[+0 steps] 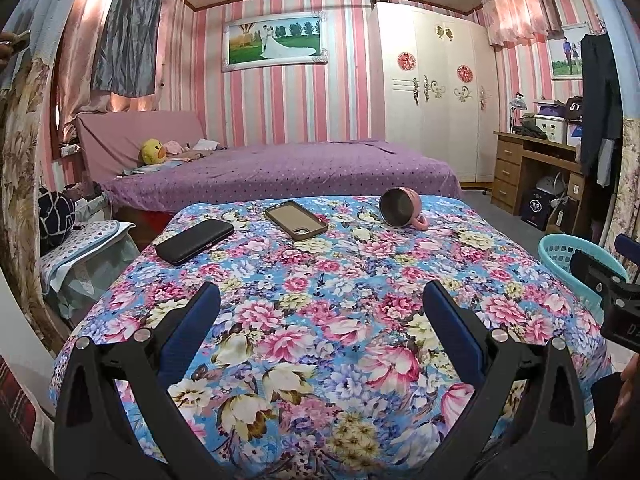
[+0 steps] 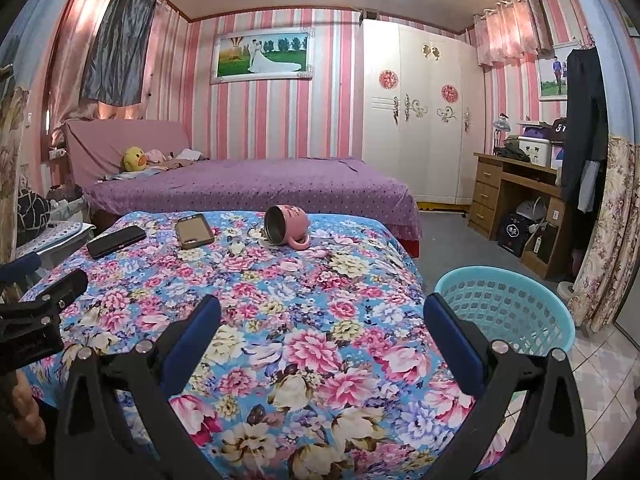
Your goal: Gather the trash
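Note:
On a floral cloth covered table [image 1: 320, 280] [image 2: 280, 300] lie a pink mug [image 1: 402, 208] [image 2: 286, 226] tipped on its side, a brown phone case [image 1: 296, 220] [image 2: 194, 231] and a black wallet-like case [image 1: 194, 241] [image 2: 116, 241]. A teal plastic basket [image 2: 508, 312] [image 1: 576, 256] stands on the floor to the table's right. My left gripper [image 1: 320, 304] hangs open over the table's near part, holding nothing. My right gripper [image 2: 320, 316] is open too, over the table's right near edge, beside the basket. Each gripper shows at the edge of the other's view.
Behind the table is a purple bed [image 1: 280, 168] with a yellow duck plush [image 1: 152, 151]. A white wardrobe [image 1: 432, 88] and a wooden desk [image 1: 532, 168] stand at the right. A small covered stand [image 1: 80, 240] with a dark patterned bag sits left of the table.

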Available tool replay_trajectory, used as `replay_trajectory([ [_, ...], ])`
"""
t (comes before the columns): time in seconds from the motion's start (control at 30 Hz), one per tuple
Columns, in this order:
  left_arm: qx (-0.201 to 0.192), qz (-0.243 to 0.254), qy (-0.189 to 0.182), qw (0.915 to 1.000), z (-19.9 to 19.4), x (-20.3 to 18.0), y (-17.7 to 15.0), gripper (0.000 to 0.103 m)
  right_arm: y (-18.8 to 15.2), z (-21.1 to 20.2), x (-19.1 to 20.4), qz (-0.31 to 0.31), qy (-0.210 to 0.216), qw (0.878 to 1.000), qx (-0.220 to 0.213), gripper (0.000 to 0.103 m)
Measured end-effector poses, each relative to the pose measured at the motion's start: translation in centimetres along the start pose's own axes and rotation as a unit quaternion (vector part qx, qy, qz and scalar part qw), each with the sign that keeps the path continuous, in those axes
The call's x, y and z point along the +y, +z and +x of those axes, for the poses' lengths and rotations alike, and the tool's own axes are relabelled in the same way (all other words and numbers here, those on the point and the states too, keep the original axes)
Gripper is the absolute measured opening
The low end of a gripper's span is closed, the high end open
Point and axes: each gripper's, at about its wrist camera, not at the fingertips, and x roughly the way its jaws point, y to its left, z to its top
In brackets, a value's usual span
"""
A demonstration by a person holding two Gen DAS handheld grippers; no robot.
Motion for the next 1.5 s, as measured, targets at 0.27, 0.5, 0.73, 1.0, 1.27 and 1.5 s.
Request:
replay_trajectory([
  [0.27, -0.003, 0.002, 0.002, 1.0000, -0.10, -0.02, -0.01, 0.098, 0.01, 0.02, -0.07, 0.000, -0.001, 1.000, -0.001, 0.099],
  [0.5, -0.002, 0.003, 0.001, 1.0000, -0.21, -0.04, -0.03, 0.098, 0.01, -0.02, -0.17, 0.002, -0.001, 1.000, -0.001, 0.099],
  [0.73, -0.005, 0.007, 0.003, 1.0000, -0.23, -0.08, 0.11, 0.098, 0.04, -0.13, -0.30, 0.003, -0.002, 1.000, -0.002, 0.099],
  [1.0, -0.005, 0.008, 0.003, 1.0000, -0.20, -0.14, 0.14, 0.098, 0.02, -0.10, -0.28, 0.001, -0.003, 1.000, -0.002, 0.099],
  [1.27, -0.006, 0.007, 0.004, 0.9999, -0.17, -0.16, 0.17, 0.098, 0.15, -0.06, -0.36, 0.002, -0.004, 1.000, -0.002, 0.099],
  [1.5, -0.006, 0.007, 0.003, 0.9999, -0.15, -0.17, 0.17, 0.098, 0.19, -0.08, -0.40, 0.002, -0.004, 1.000, -0.003, 0.099],
])
